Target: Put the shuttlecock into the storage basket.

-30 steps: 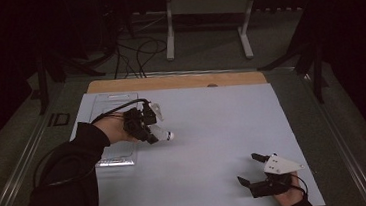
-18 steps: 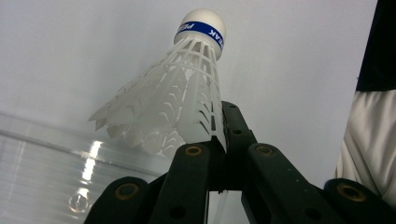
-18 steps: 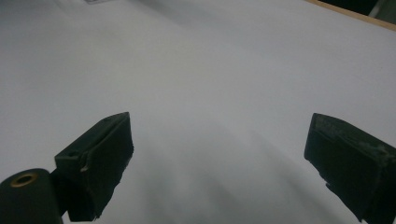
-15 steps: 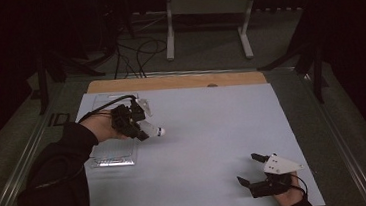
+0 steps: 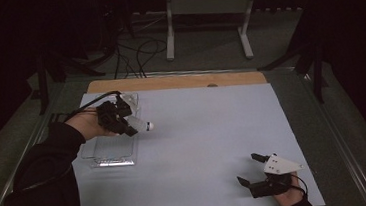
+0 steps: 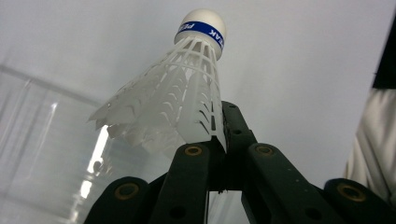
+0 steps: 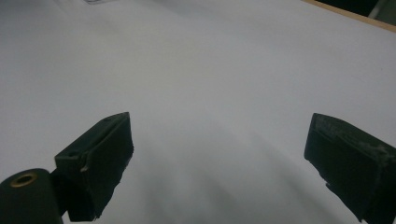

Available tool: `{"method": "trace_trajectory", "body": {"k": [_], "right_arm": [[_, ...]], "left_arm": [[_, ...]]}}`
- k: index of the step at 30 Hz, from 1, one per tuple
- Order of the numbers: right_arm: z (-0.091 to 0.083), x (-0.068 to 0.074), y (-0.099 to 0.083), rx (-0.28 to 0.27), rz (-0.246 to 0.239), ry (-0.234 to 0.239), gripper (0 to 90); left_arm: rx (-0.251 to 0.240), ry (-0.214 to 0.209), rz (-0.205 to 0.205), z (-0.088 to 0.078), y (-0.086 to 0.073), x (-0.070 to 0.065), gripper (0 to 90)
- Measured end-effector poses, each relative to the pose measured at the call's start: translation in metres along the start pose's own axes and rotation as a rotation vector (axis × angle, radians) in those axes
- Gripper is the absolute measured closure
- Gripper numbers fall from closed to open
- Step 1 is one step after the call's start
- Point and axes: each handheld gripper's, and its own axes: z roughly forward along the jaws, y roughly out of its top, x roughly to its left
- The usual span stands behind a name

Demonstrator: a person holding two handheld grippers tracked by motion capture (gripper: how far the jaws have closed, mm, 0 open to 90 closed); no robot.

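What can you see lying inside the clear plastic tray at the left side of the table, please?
The clear tray looks empty where visible. Its far end is covered by the left gripper, shut on a white shuttlecock, so that part cannot be checked.

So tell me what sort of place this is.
Probably a dim recording studio or lab. A white-covered table stands on grey carpet, with loose cables and a metal stand behind it, and handheld grippers, the left gripper pinching a shuttlecock.
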Motion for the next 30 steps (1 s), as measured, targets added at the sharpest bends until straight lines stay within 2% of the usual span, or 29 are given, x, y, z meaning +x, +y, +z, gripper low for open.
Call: {"method": "trace_trajectory", "body": {"k": [1, 3, 4, 5, 13, 15, 20, 23, 26, 30], "right_arm": [[0.000, 0.000, 0.000, 0.000, 0.001, 0.000, 7.7], [0.000, 0.000, 0.000, 0.001, 0.000, -0.001, 7.7], [0.000, 0.000, 0.000, 0.001, 0.000, -0.001, 7.7], [0.000, 0.000, 0.000, 0.002, 0.000, -0.002, 7.8], [0.000, 0.000, 0.000, 0.001, 0.000, -0.002, 7.8], [0.000, 0.000, 0.000, 0.004, 0.002, -0.002, 7.8], [0.000, 0.000, 0.000, 0.004, 0.000, -0.003, 7.7], [0.000, 0.000, 0.000, 0.005, 0.001, -0.003, 7.8], [0.000, 0.000, 0.000, 0.005, 0.001, -0.004, 7.8], [0.000, 0.001, 0.000, 0.007, -0.001, -0.004, 7.8]], "left_arm": [[-0.005, 0.006, -0.016, -0.001, -0.003, 0.002, 90.0], [-0.005, 0.006, -0.016, -0.001, -0.003, 0.002, 90.0], [-0.011, 0.025, -0.055, -0.003, -0.010, 0.007, 90.0], [-0.015, 0.030, -0.074, -0.003, -0.013, 0.009, 90.0], [-0.056, 0.104, -0.194, -0.007, -0.032, 0.021, 90.0], [-0.063, 0.108, -0.202, -0.007, -0.036, 0.021, 90.0], [-0.070, 0.141, -0.238, -0.002, -0.042, 0.022, 90.0], [-0.064, 0.177, -0.297, 0.003, -0.044, 0.024, 90.0], [-0.087, 0.208, -0.375, 0.006, -0.046, 0.027, 90.0], [-0.108, 0.221, -0.402, 0.013, -0.046, 0.027, 90.0]]}}
